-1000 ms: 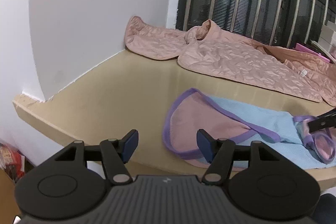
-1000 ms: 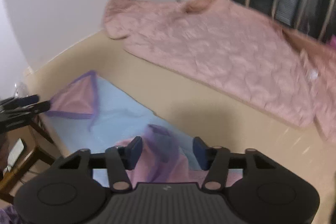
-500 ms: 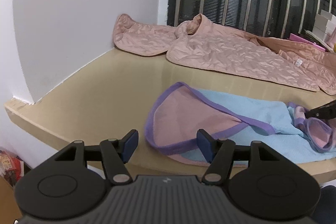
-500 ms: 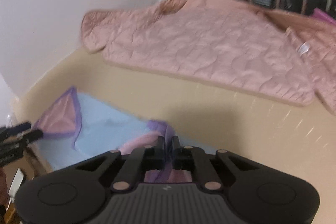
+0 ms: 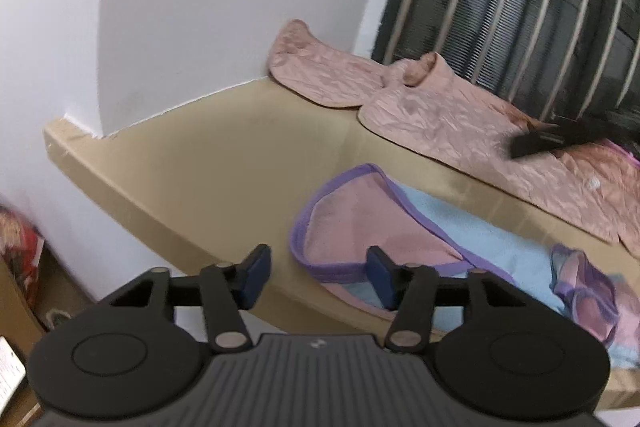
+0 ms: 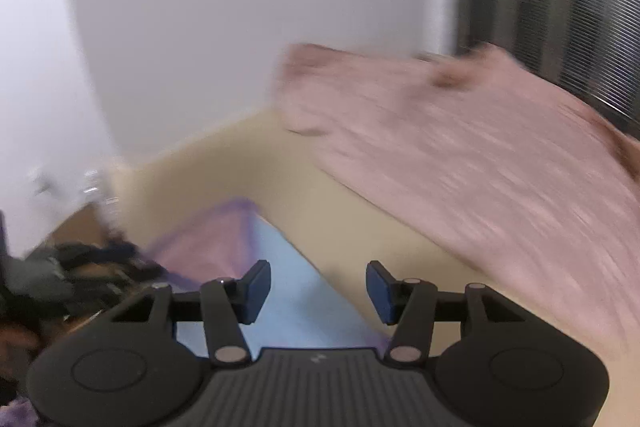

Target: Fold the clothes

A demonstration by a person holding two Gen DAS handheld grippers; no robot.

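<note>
You are holding the left gripper (image 5: 316, 277) at the near edge of the ledge (image 5: 224, 163) with its jaws apart and nothing between them; they have just been closing a little. The pink end of the bib (image 5: 360, 227), edged in purple, is lying just ahead of its right finger, which is covering a bit of the trim, and the blue part is running off to the right, where a bunched purple loop is getting cut off by the gripper body. Beyond the bib, the jacket (image 5: 460, 115) is spreading along the window bars (image 5: 520, 7). Your right gripper (image 6: 318, 285) is standing spread and empty, its jaws having just been opening, and is hovering over the blue cloth of the bib (image 6: 296, 291). That view is smearing badly: the jacket (image 6: 460, 155) ahead on the right is streaking, and the dark shapes at the lower left are too blurred to name.
</note>
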